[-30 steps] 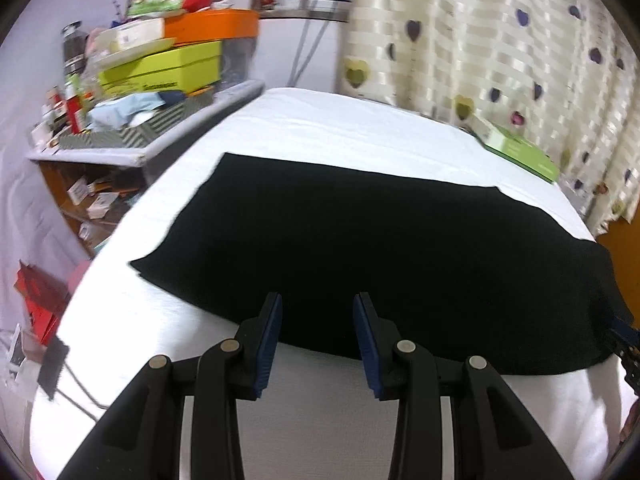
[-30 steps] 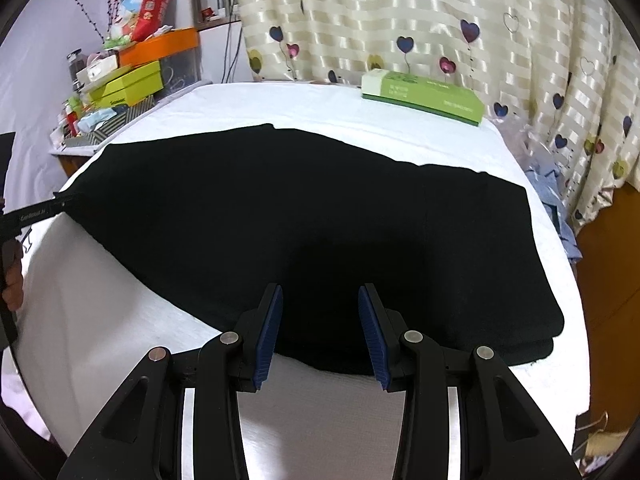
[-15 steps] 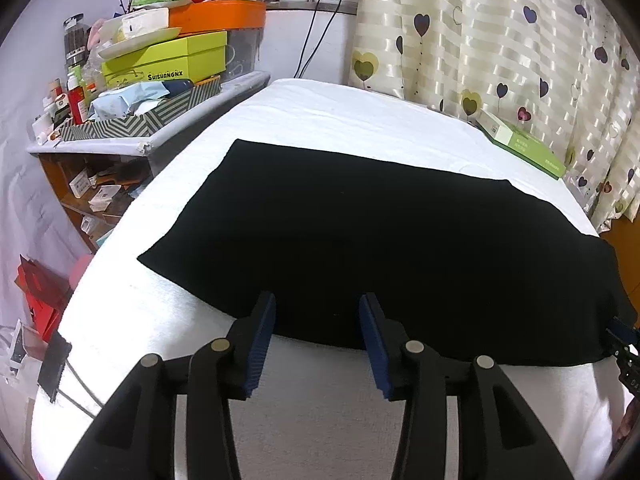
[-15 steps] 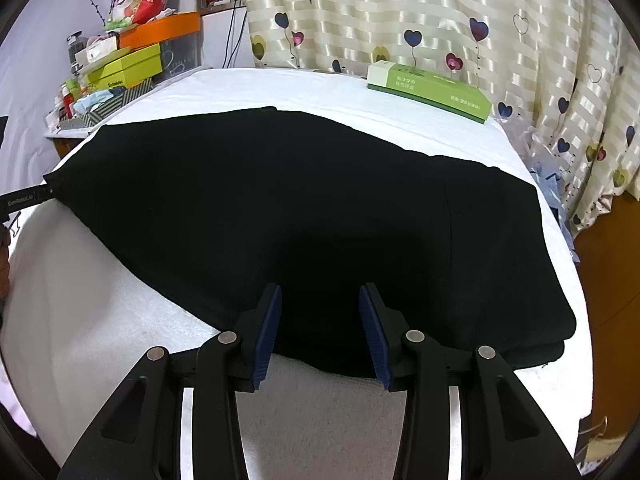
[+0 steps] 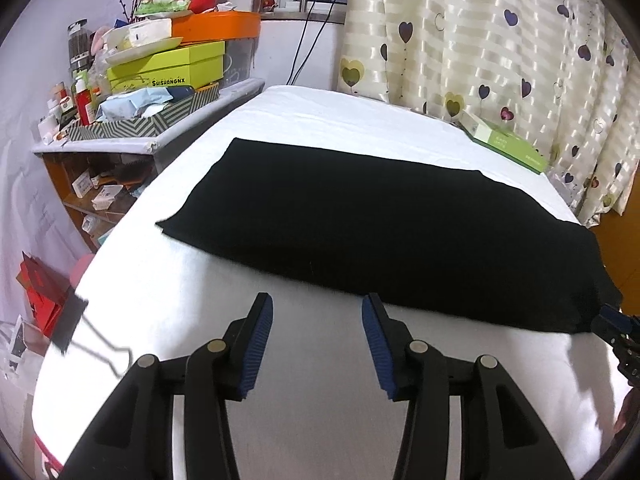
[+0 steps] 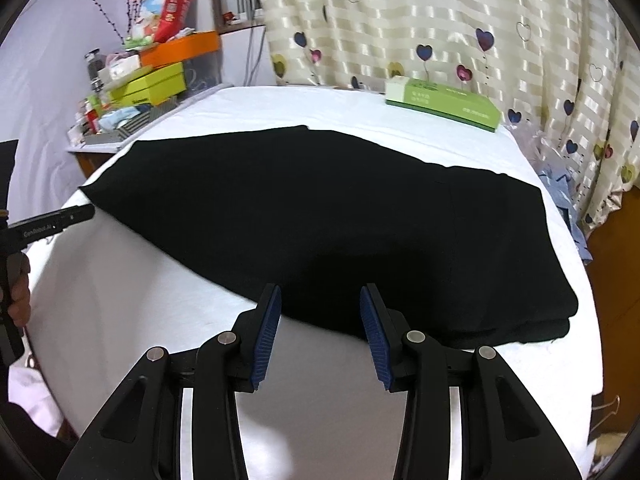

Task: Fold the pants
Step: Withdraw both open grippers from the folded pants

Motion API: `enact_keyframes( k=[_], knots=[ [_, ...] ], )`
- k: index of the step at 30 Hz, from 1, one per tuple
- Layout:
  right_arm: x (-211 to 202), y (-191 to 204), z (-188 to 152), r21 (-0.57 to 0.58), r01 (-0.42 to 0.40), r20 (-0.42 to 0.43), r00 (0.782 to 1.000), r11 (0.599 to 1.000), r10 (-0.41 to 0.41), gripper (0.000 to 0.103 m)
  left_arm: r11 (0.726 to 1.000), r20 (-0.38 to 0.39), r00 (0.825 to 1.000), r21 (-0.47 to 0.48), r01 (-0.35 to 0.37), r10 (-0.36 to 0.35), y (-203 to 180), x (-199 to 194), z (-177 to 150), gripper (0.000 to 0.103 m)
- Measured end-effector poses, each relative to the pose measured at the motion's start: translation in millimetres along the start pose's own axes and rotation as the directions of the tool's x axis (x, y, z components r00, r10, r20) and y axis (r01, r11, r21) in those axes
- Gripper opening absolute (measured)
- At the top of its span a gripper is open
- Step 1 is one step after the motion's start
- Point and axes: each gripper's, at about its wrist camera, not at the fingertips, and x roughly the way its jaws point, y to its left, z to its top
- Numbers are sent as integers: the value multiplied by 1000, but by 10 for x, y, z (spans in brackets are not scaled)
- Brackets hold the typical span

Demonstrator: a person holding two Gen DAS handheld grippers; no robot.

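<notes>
White bed bears black pants beyond both wide, empty grippers.

One pair of black pants lies on one bed, alongside one green box, with two claws, left claw and right claw.
</notes>
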Motion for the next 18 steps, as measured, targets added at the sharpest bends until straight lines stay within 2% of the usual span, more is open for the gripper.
enact_keyframes(
  k=[8,18],
  knots=[
    [39,201,1,-47,-44,-7,999,998,44,43,999,2,1000,-33,-3,3,89,-48,-25,49],
    [85,201,45,-39,-45,-5,999,998,45,43,996,1,1000,-80,-29,30,237,10,41,49]
  ],
)
